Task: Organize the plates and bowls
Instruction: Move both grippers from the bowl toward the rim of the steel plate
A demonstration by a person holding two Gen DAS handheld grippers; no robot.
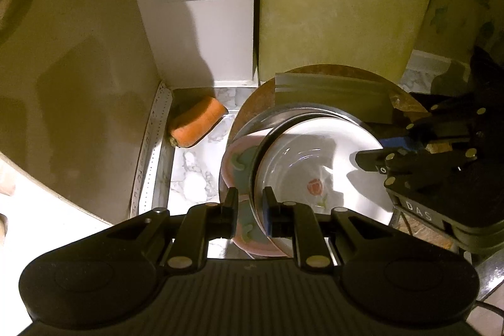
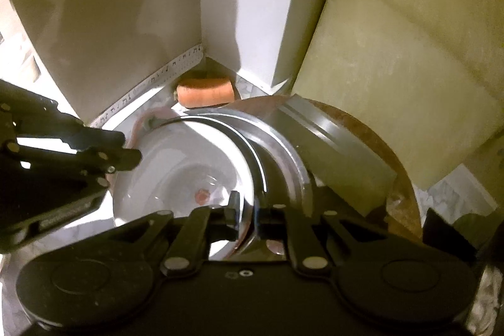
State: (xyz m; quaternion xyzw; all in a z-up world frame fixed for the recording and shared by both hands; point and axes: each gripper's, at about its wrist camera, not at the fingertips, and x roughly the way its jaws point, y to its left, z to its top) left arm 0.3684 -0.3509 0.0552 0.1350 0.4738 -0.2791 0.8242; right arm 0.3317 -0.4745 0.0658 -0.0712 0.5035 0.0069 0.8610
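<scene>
Left wrist view:
Left gripper: jaws closed to a narrow gap, pinching the near rim of the white bowl, which suggests a hold from one side.
White bowl: a flower mark at its bottom, seated inside a steel bowl; both rest on a pink plate, so the stack looks part-built.
Right gripper: reaches in from the right over the bowl's far rim; its jaw state is unclear from here.
Round wooden board: lies under the stack, on the marble counter.
Carrot piece: sits in the corner, apart from the dishes.

Right wrist view:
Right gripper: jaws drawn tight on the rims of the white bowl and steel bowl, probably to lift or steady both together.
Left gripper: meets the opposite rim, balancing the hold.
Grey slab: lies tilted across the board behind the bowls.
Carrot piece: beyond the stack.
</scene>
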